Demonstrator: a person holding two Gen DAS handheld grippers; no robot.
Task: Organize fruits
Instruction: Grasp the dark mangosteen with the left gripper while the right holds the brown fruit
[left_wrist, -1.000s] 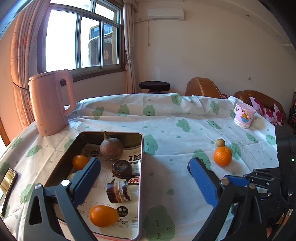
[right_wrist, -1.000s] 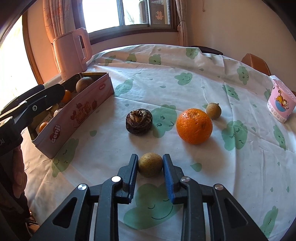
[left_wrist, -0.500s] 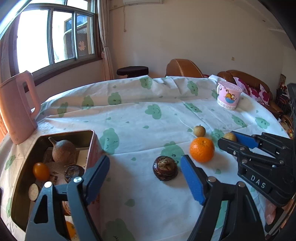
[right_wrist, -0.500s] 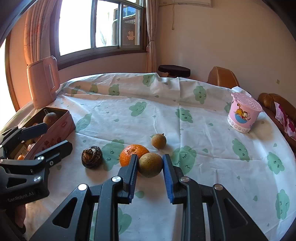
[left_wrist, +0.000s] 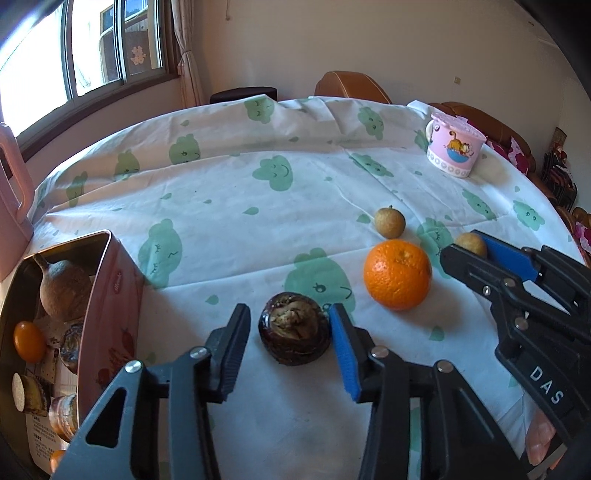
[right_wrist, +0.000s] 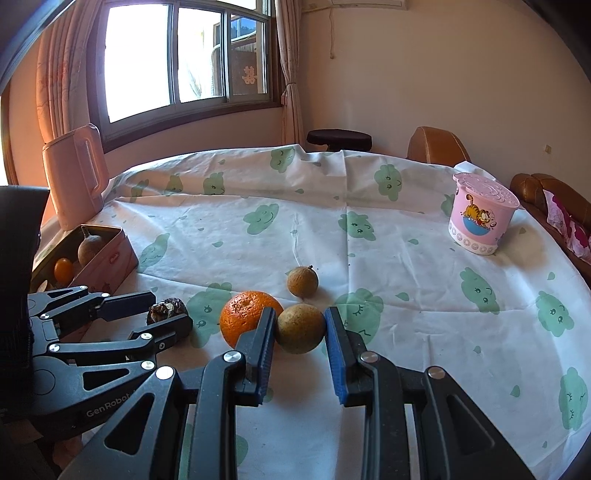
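My left gripper (left_wrist: 288, 314) points down at a dark brown wrinkled fruit (left_wrist: 294, 334) on the tablecloth. Its jaws are closing around the fruit. The blue pad (left_wrist: 343, 354) is at the fruit's side, and a thin gap shows at the black finger (left_wrist: 234, 350). My right gripper (right_wrist: 300, 314) is shut on a small round brown fruit (right_wrist: 300, 328), beside an orange (right_wrist: 245, 319). Another small brown fruit (right_wrist: 302, 281) lies just behind. A pink tin (left_wrist: 110, 295) at the left holds several fruits.
A pink kettle (right_wrist: 74, 177) stands at the table's far left, behind the tin. A pink cartoon cup (right_wrist: 480, 218) sits at the far right. Brown chairs (right_wrist: 436, 146) and a dark stool (right_wrist: 338, 138) stand beyond the table's back edge.
My left gripper swung right from above the tin to the dark fruit, dropped lower, and its jaws narrowed around it. My right gripper tilted up with the small brown fruit held.
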